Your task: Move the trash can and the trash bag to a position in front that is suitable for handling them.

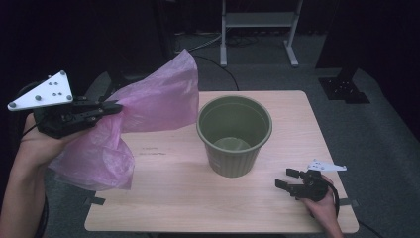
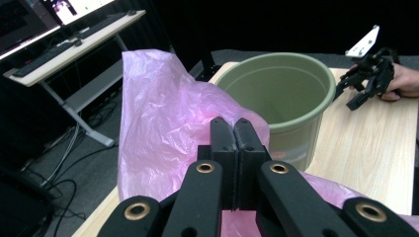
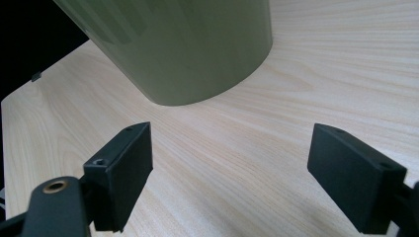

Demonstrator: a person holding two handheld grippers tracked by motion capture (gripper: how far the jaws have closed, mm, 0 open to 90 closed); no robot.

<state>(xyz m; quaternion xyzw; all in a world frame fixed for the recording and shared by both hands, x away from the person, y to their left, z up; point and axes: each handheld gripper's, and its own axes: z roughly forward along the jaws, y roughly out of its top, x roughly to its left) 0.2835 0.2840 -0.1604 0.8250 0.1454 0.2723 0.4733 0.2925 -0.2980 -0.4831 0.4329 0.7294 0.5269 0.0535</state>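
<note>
The left gripper (image 1: pixel 111 106) was clenched on a fold of the pink plastic bag (image 1: pixel 143 114), held above the table's (image 1: pixel 163 198) left edge, beside the green bin (image 1: pixel 234 134). The right gripper (image 1: pixel 288 178) rested released near the bin's base. Risk noted: the thin film could slip or tear in one pinch, and the unsteadied bin could tip.

The pink bag (image 1: pixel 148 106) hides the bench's (image 1: pixel 223 208) far left corner in the high view, and the green bin's (image 3: pixel 178 44) rim is cut off in the right gripper view.
</note>
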